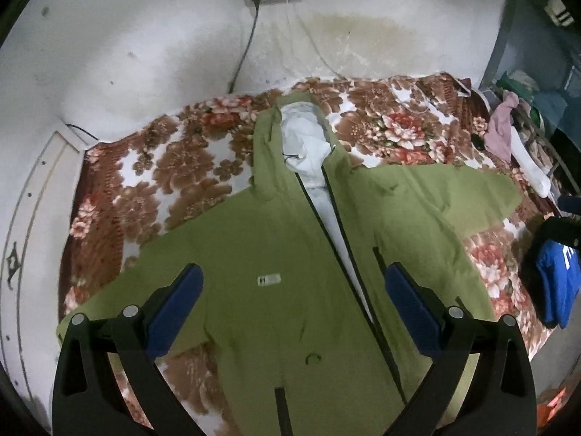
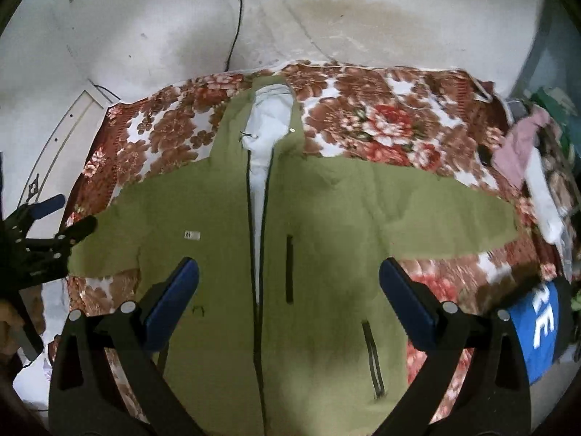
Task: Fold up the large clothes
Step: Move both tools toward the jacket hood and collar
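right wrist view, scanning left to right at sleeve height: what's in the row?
Left gripper → green jacket's left-hand sleeve → small chest label → open zipper with pale lining → chest pocket zip → outstretched right-hand sleeve → floral blanket → clothes pile.

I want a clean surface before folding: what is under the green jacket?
The green jacket lies spread flat on a floral blanket, which shows all around it. Whatever lies beneath the blanket is covered. Inside the open front, only pale lining shows.
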The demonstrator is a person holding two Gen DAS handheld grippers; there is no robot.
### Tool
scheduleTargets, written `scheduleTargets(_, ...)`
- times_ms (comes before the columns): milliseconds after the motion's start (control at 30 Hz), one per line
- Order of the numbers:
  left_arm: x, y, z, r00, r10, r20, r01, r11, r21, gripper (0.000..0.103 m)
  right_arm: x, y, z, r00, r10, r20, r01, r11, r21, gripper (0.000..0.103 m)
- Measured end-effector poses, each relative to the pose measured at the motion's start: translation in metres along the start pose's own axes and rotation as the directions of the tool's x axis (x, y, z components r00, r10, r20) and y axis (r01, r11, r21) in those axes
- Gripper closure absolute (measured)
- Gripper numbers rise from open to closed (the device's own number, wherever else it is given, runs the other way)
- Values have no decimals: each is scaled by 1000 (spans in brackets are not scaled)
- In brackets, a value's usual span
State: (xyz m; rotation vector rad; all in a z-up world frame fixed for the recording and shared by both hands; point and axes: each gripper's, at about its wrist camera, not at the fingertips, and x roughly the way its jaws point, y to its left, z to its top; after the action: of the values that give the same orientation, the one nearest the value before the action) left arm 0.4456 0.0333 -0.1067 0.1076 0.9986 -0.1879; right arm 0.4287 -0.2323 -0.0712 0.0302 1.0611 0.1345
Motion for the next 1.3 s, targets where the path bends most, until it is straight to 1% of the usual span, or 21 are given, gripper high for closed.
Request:
scheduleTargets(133,46,6,28,1000,-12,14,12,1000,20,5,51,-2,38,1000,14,-18,-15,999,-45,5)
scheduleTargets(233,90,16,48,999,-23,24,22,999,39,5,102,-5,70,999,26,-45,-30,996,-84,5)
scheduleTargets(300,126,26,65,1000,-21,7,20,999,43,5,140,-7,92,996,58,-73,-65,993,-97,5)
scheduleTargets(333,142,31,74,1000,-20,1,20,999,45,5,153,-7,100,995,57,-79,-66,992,-111,5)
scheduleTargets(400,167,41,90,1000,-13,5,13,999,52,5,192,-3,122,997,30,-69,-42,984,-172,5)
scheduleTargets(433,181,45,99,1000,-9,14,8,998,59,5,205,-2,128,997,31,-70,-43,982,-182,5)
scheduleTargets(467,190,48,106,1000,-4,18,3,998,63,5,231,-4,140,996,38,-75,-51,981,-185,5)
scheduleTargets(567,232,60,130,1000,-3,30,1,998,65,5,283,-9,160,995,43,-86,-59,981,-186,5)
scheduleTargets(633,269,69,145,1000,-26,16,25,998,52,5,318,-14,176,994,61,-95,-78,979,-188,5)
scheduleTargets(700,300,77,156,999,-34,-5,35,998,45,5,356,-19,193,991,80,-110,-99,979,-180,5)
scheduleTargets(767,335,88,170,999,-34,-26,35,999,39,5,393,-23,213,981,125,-145,-152,970,-190,5)
scheduleTargets(933,391,105,206,996,-75,-46,76,997,23,5,452,-27,251,986,98,-136,-130,961,-246,5)
scheduleTargets(1000,412,110,223,995,-76,-57,78,996,35,5,470,-27,265,986,106,-127,-135,961,-241,5)
scheduleTargets(1033,421,115,234,994,-95,-58,96,995,19,5,479,-28,273,985,121,-120,-146,962,-229,5)
scheduleTargets(1067,430,122,244,984,-163,-74,161,986,-31,5,486,-30,278,984,136,-119,-159,963,-216,5)
scheduleTargets(1100,437,130,251,970,-230,-83,223,971,-85,5,494,-32,285,983,140,-122,-163,965,-207,5)
scheduleTargets(1133,443,138,257,955,-284,-82,270,952,-146,5,504,-34,293,983,133,-126,-157,967,-200,5)
scheduleTargets(1167,450,146,263,948,-308,-86,288,939,-185,5,509,-35,299,983,136,-126,-159,968,-195,5)
scheduleTargets(1200,457,151,268,948,-306,-83,285,938,-197,5,515,-37,306,982,142,-126,-164,969,-187,5)
scheduleTargets(1267,468,155,278,957,-279,-77,263,950,-167,5,525,-40,320,979,159,-129,-179,970,-167,5)
scheduleTargets(1300,473,155,281,957,-277,-82,263,953,-151,5,530,-40,325,975,171,-141,-193,968,-160,5)
